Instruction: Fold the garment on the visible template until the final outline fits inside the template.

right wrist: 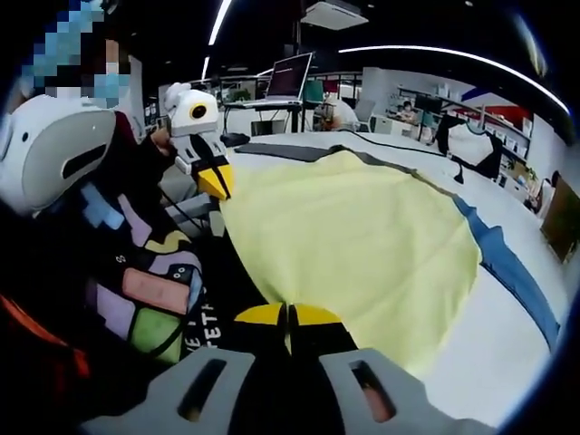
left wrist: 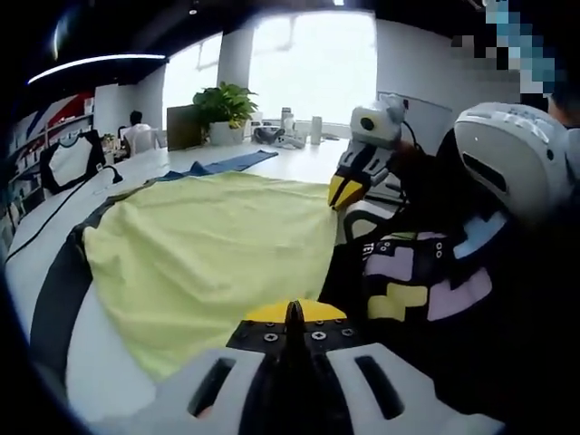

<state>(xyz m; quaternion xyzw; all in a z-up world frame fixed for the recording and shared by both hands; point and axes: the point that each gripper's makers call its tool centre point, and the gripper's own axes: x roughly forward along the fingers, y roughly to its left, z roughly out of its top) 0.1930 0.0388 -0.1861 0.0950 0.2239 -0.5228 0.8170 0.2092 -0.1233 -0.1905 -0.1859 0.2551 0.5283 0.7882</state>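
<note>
A pale yellow garment (left wrist: 213,254) lies spread on the white table, its near edge drawn toward the person. Under it a template shows as a dark grey band (left wrist: 56,290) and a blue band (left wrist: 222,165). My left gripper (left wrist: 294,311) rises from the bottom of the left gripper view, yellow tips together at the garment's near edge. My right gripper (left wrist: 348,188) pinches the edge farther along. In the right gripper view the garment (right wrist: 362,245) runs between the blue band (right wrist: 509,272) and the grey band (right wrist: 290,152). There the right gripper (right wrist: 288,315) is shut on the hem, with the left gripper (right wrist: 216,181) at the far corner.
The person's dark patterned shirt (left wrist: 426,290) fills the space between the two grippers. A potted plant (left wrist: 224,107) and bottles (left wrist: 301,127) stand at the table's far end. A black cable (left wrist: 54,213) crosses the table. A laptop (right wrist: 290,77) sits on a stand behind.
</note>
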